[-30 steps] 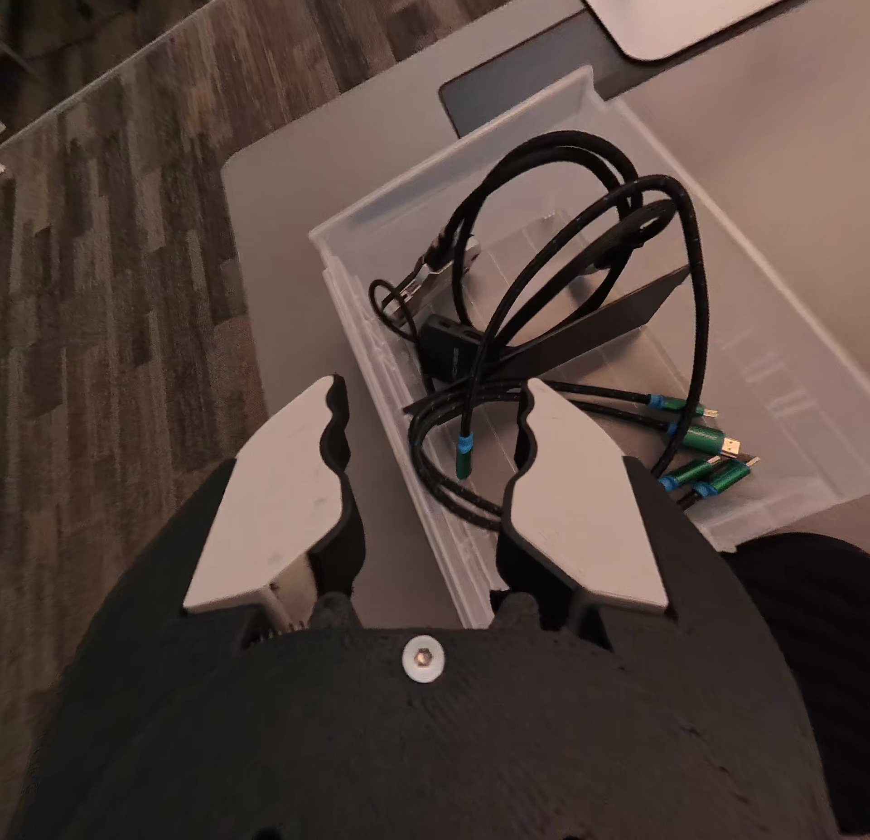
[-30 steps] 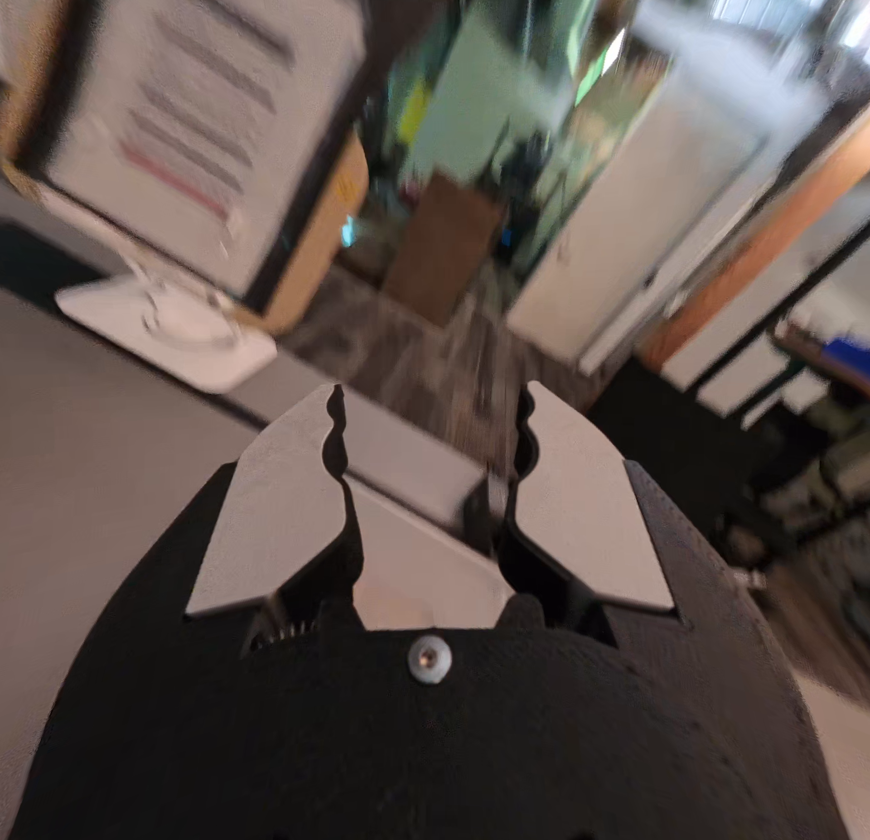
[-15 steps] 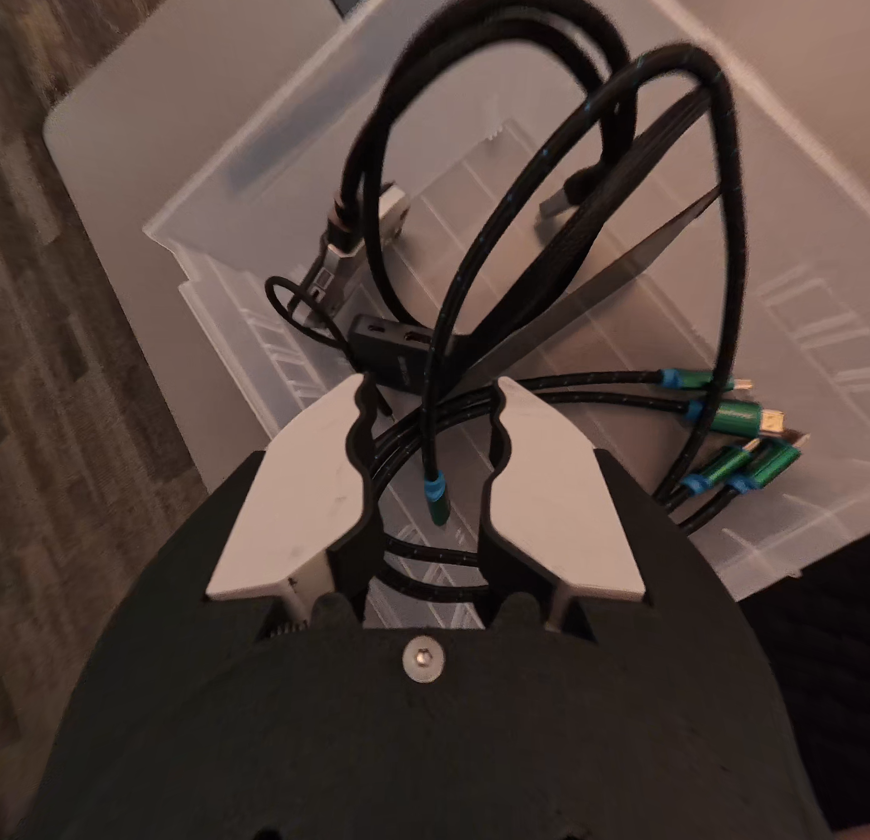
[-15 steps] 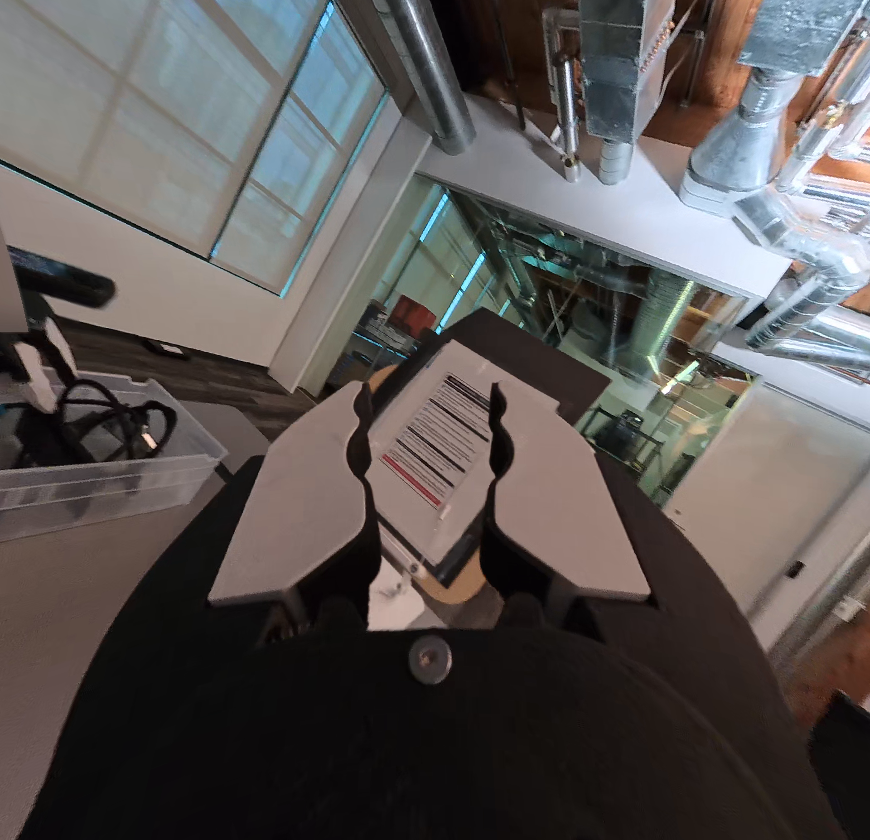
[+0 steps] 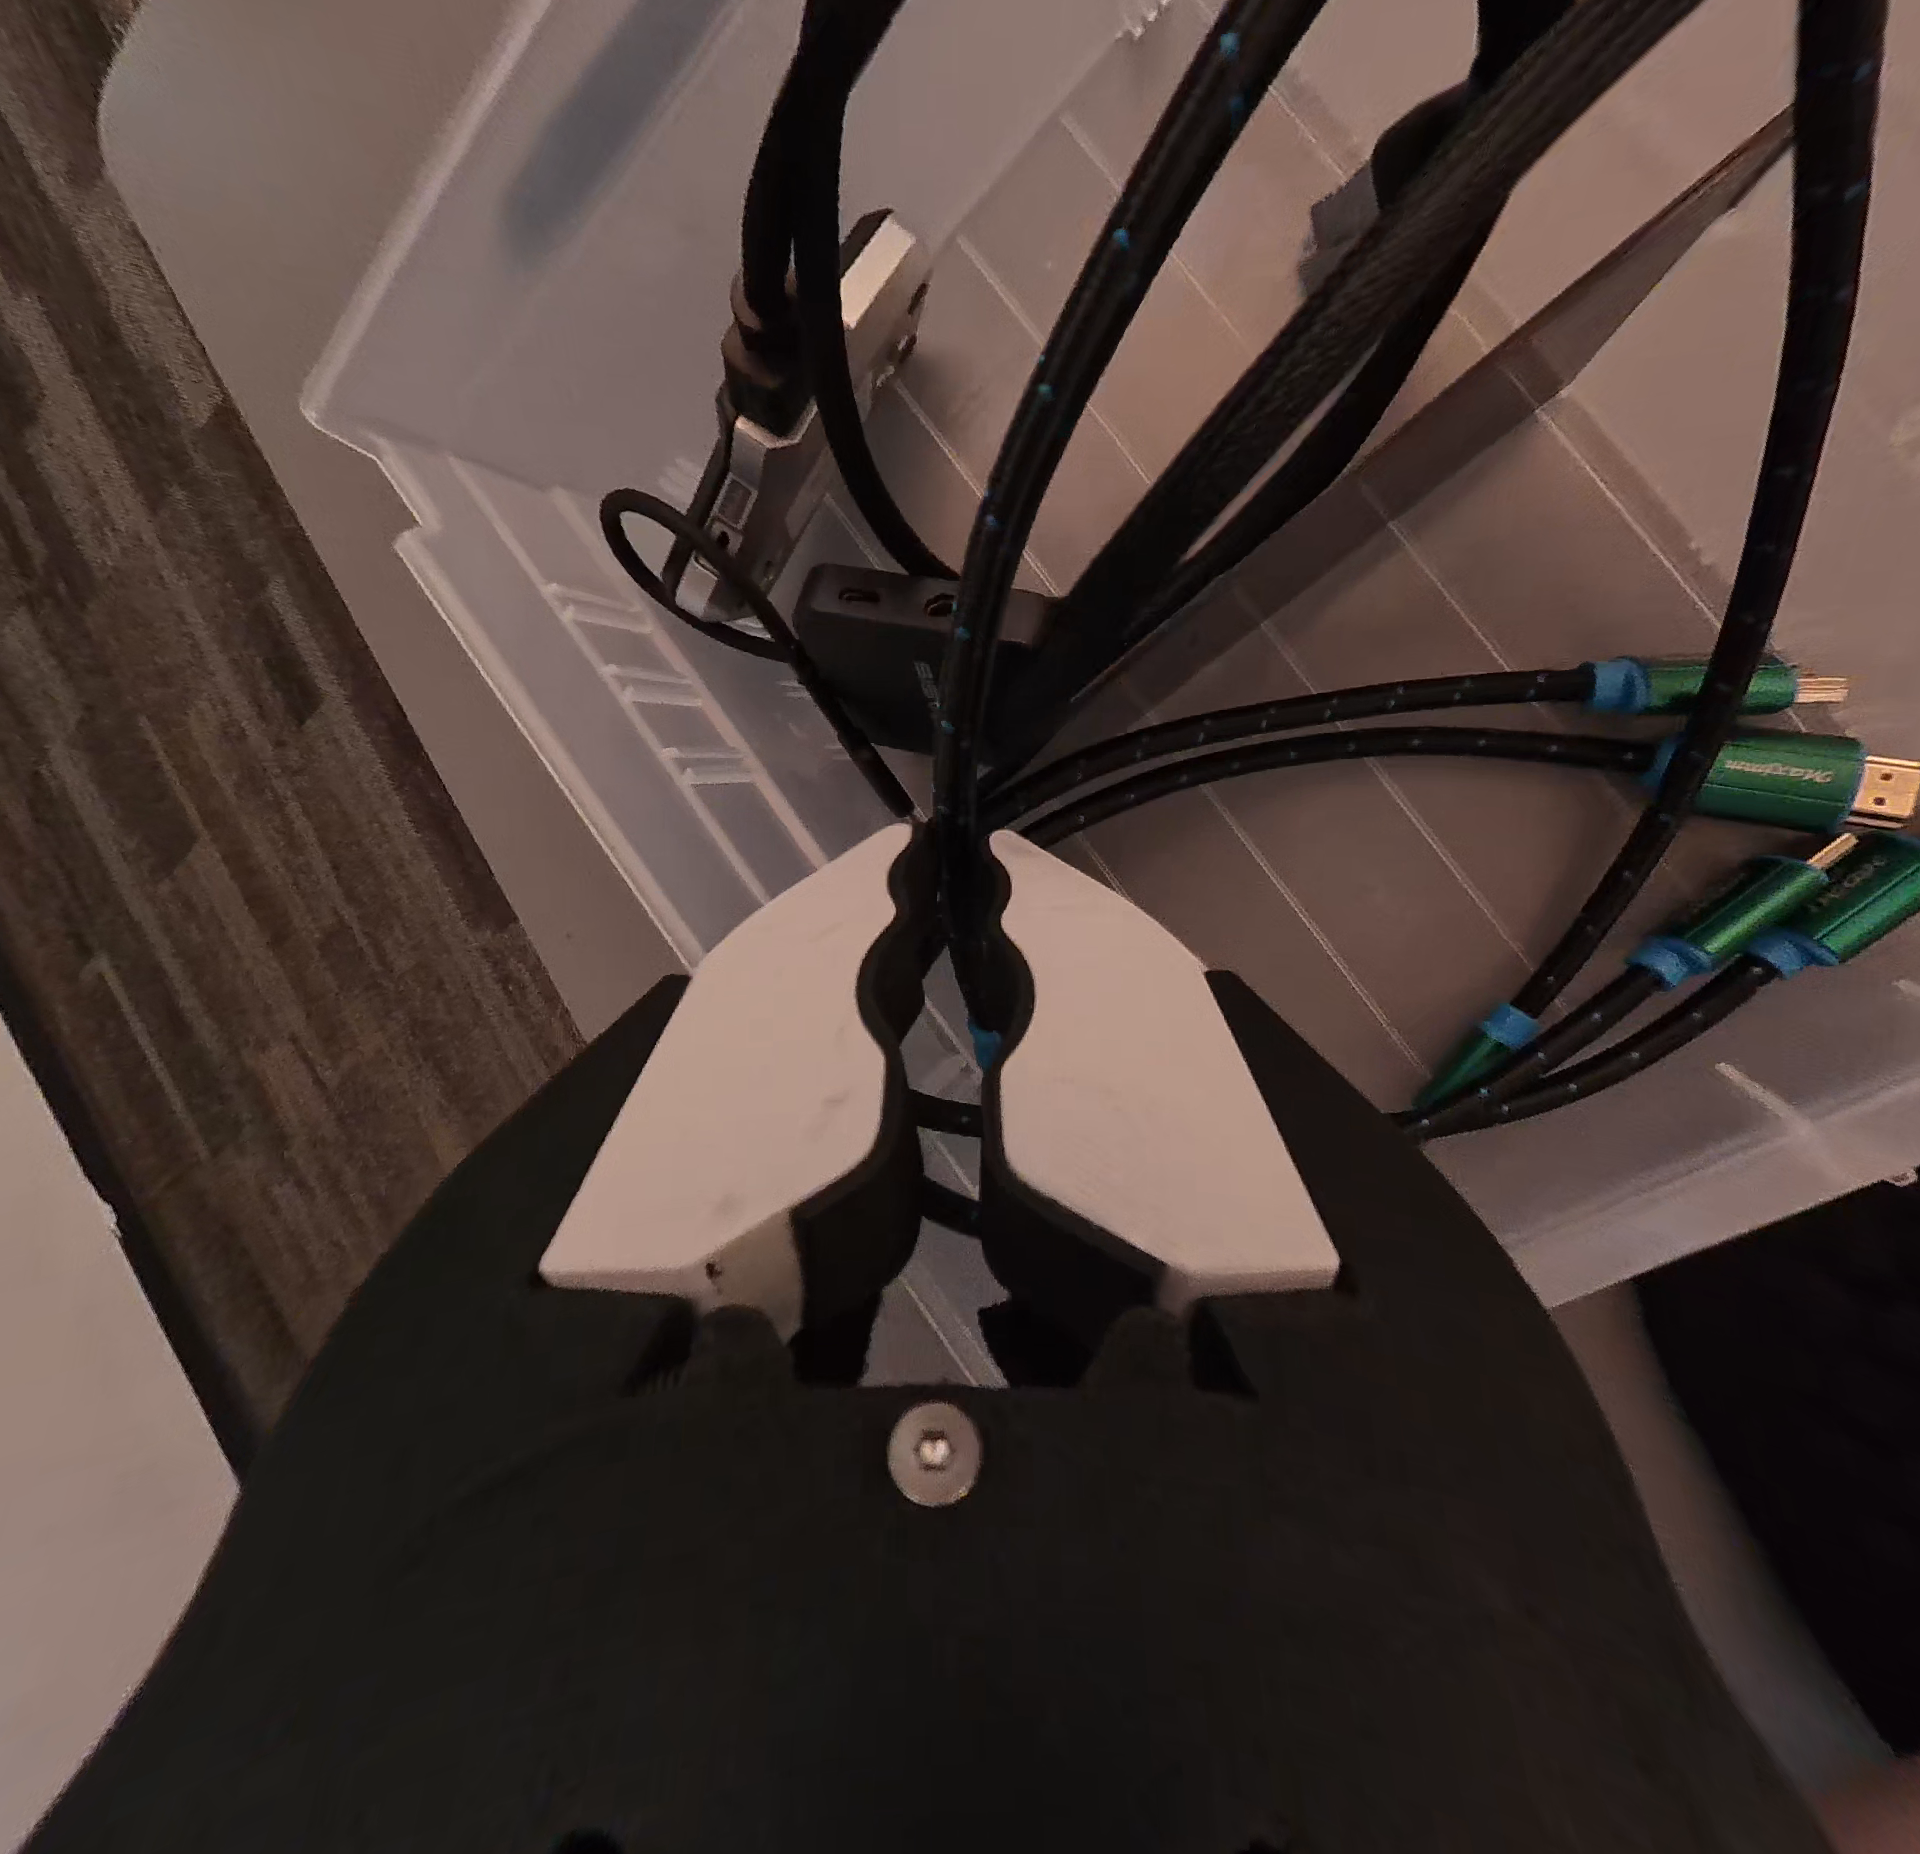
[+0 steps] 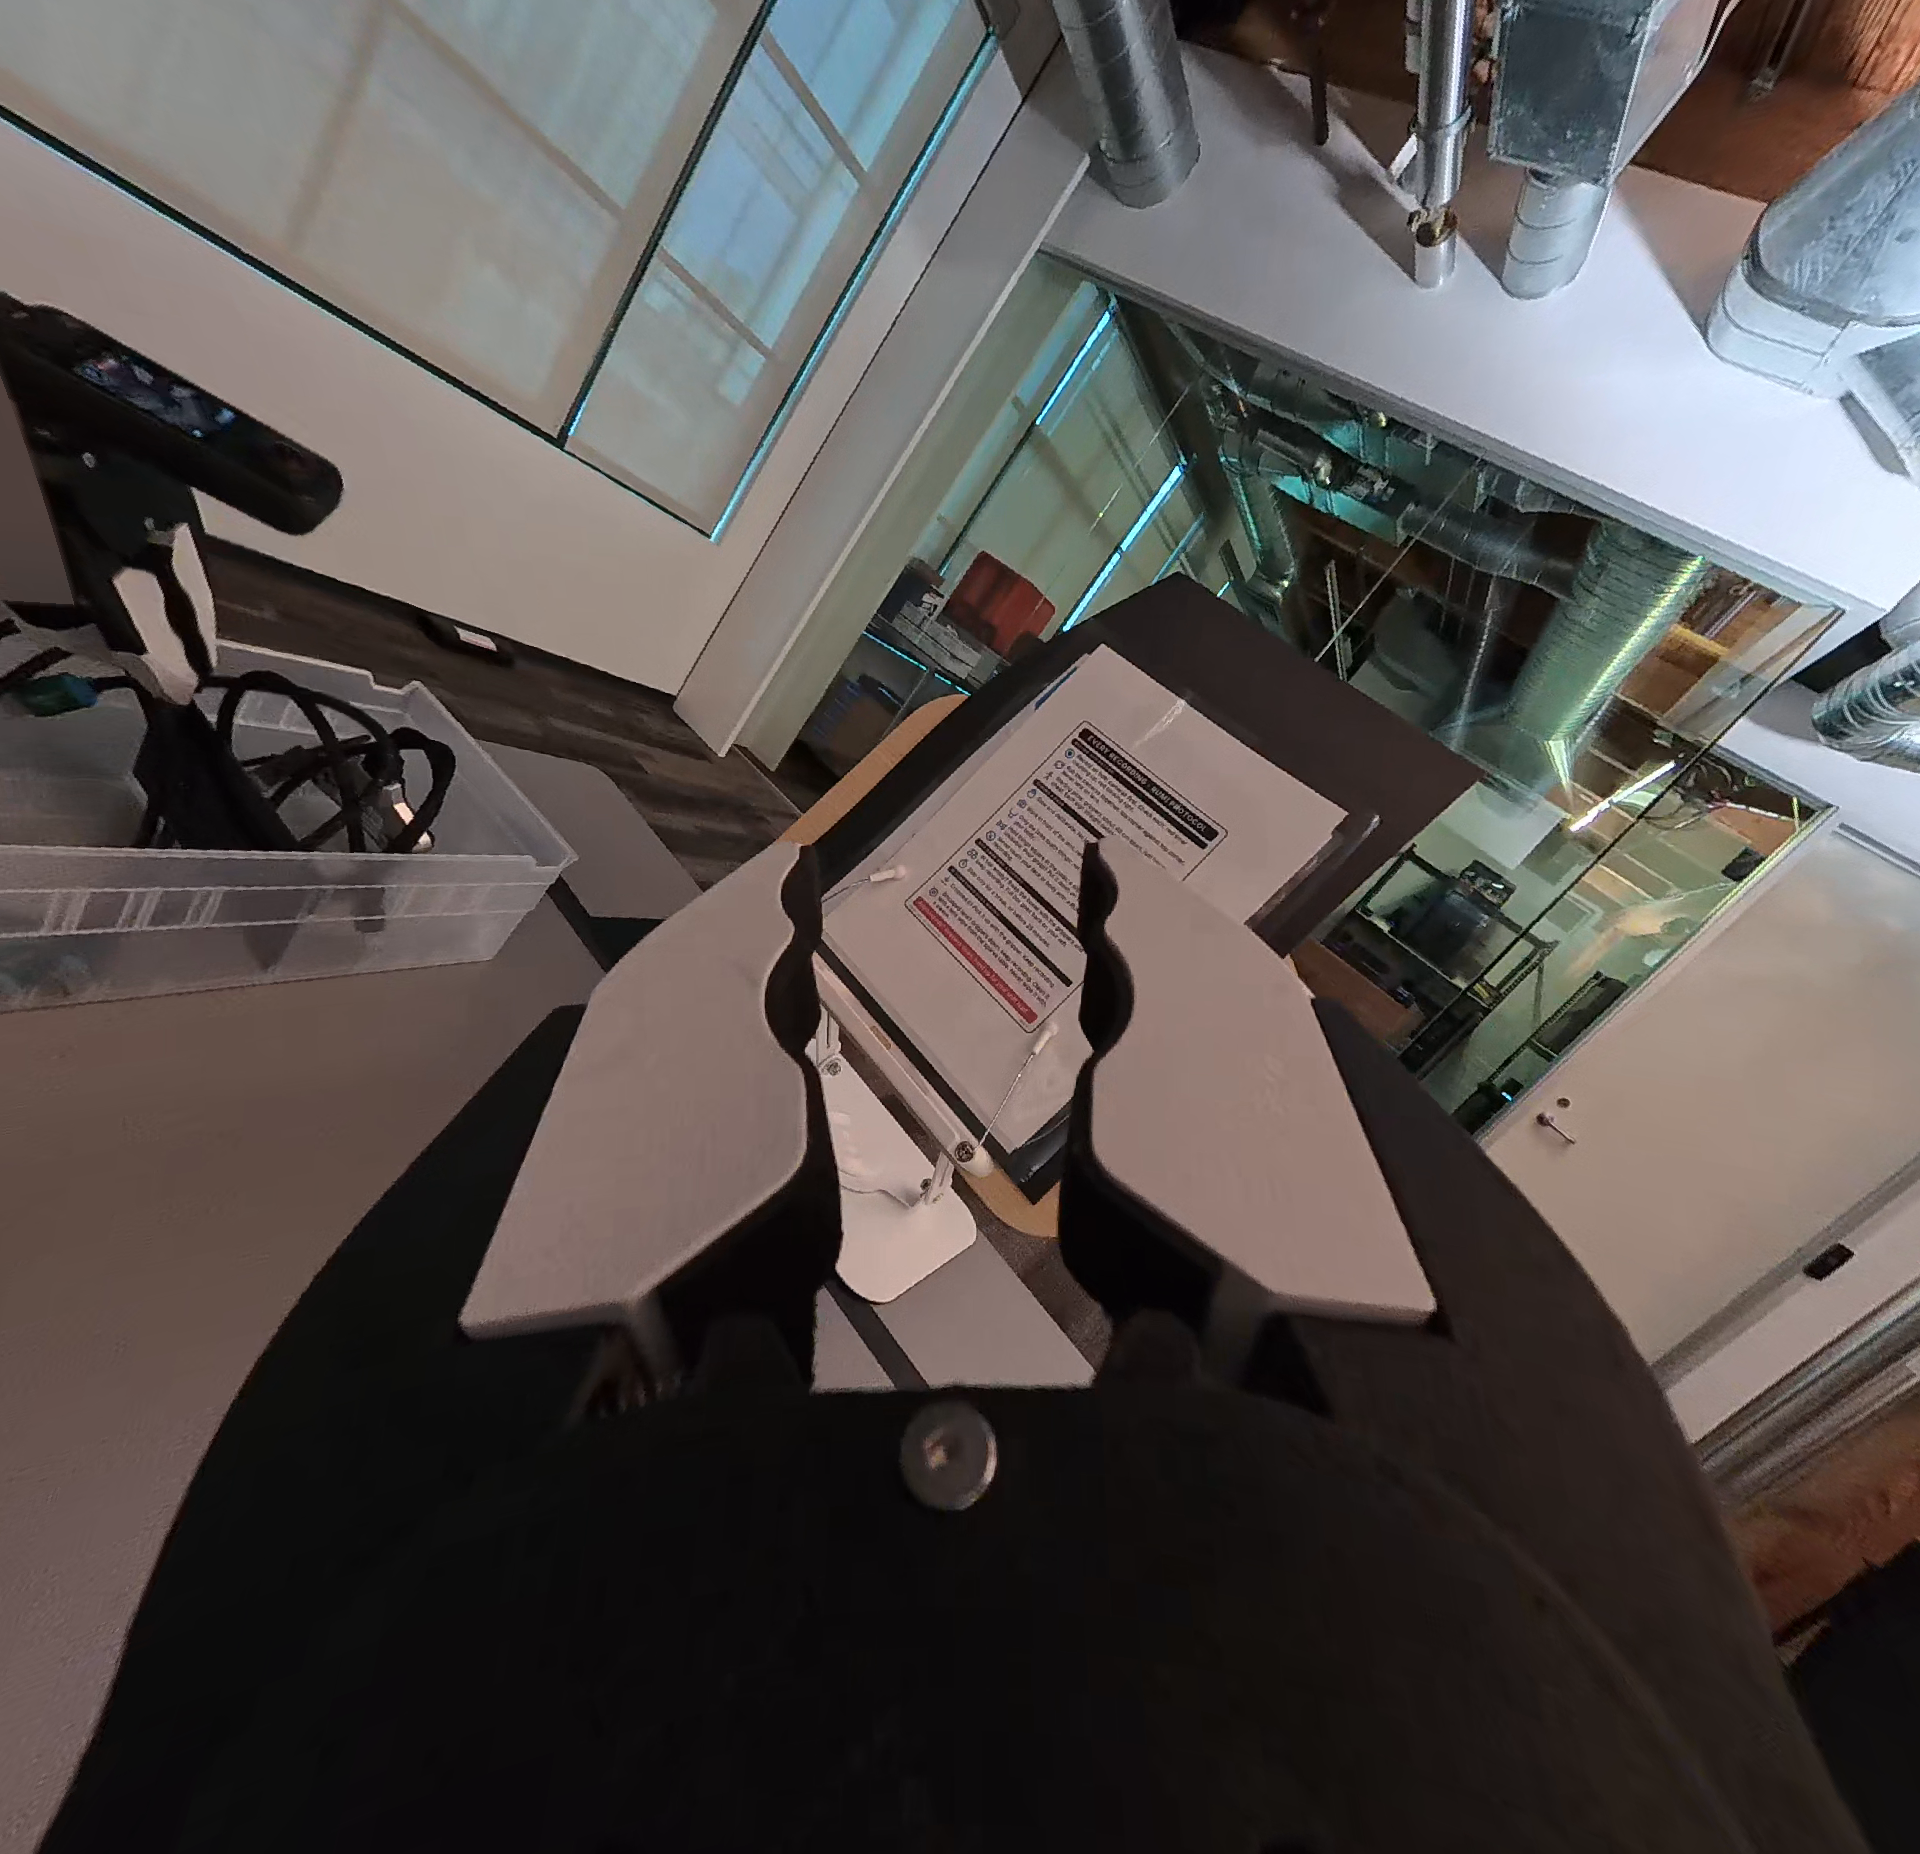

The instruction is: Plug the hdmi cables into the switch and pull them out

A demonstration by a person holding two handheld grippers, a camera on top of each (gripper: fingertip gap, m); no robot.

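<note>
A clear plastic bin holds a tangle of black braided HDMI cables, several with green plugs at the right. A dark grey switch lies in the bin under the cables. My left gripper is down in the bin and shut on one black braided cable just above its blue collar. My right gripper is open and empty, raised above the table and pointing at a white sign board. The bin and the left gripper show at the far left of the right wrist view.
The bin stands on a grey table near its corner, with wood-look floor beyond the edge. A white sign board on a white stand stands at the table's far side. A dark patch lies at my lower right.
My left gripper moved down into the bin and closed on the black braided cable. My right gripper has narrowed a little and kept pointing at the sign board.
</note>
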